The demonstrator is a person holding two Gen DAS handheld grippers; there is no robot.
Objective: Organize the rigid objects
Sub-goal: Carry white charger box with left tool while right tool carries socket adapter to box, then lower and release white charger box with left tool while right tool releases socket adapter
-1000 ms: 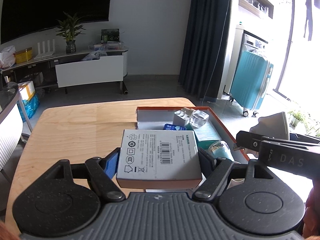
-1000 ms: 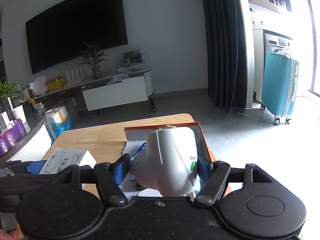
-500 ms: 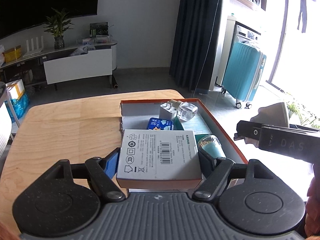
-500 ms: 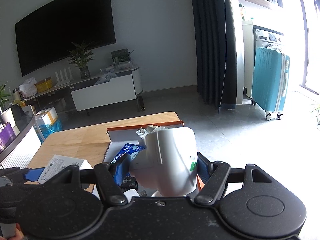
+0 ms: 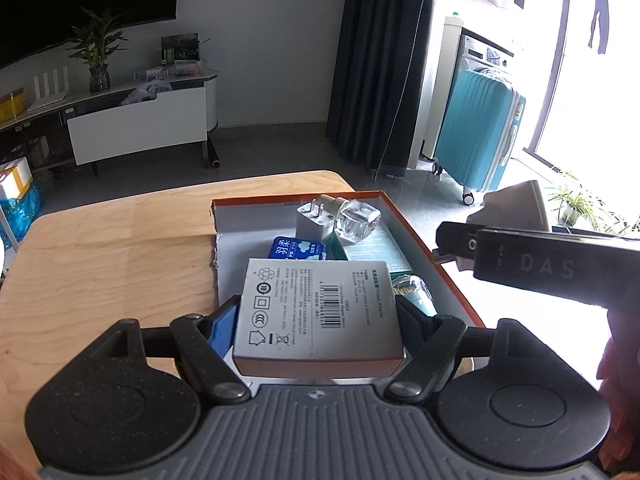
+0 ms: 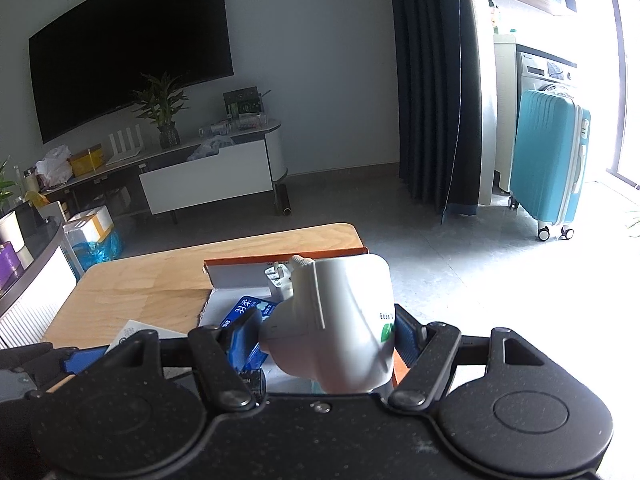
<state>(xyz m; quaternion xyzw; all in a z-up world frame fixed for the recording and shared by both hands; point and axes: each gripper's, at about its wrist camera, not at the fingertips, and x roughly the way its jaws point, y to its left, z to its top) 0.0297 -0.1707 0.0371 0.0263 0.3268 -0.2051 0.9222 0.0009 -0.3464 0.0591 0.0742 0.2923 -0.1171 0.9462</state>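
Daylight from the window falls across a wooden table (image 5: 100,248) in a living room, where an orange-rimmed tray (image 5: 416,236) near the table's right edge holds a white charger (image 5: 312,222), a clear glass bottle (image 5: 356,220), a blue packet (image 5: 296,249) and a green box (image 5: 376,252). At left, the left gripper (image 5: 316,316) is clamped on a white adapter box (image 5: 318,308), held label-up over the tray's near end. At right, the right gripper (image 6: 326,332) grips a white bottle (image 6: 336,320), tilted with its cap toward the tray's far wall.
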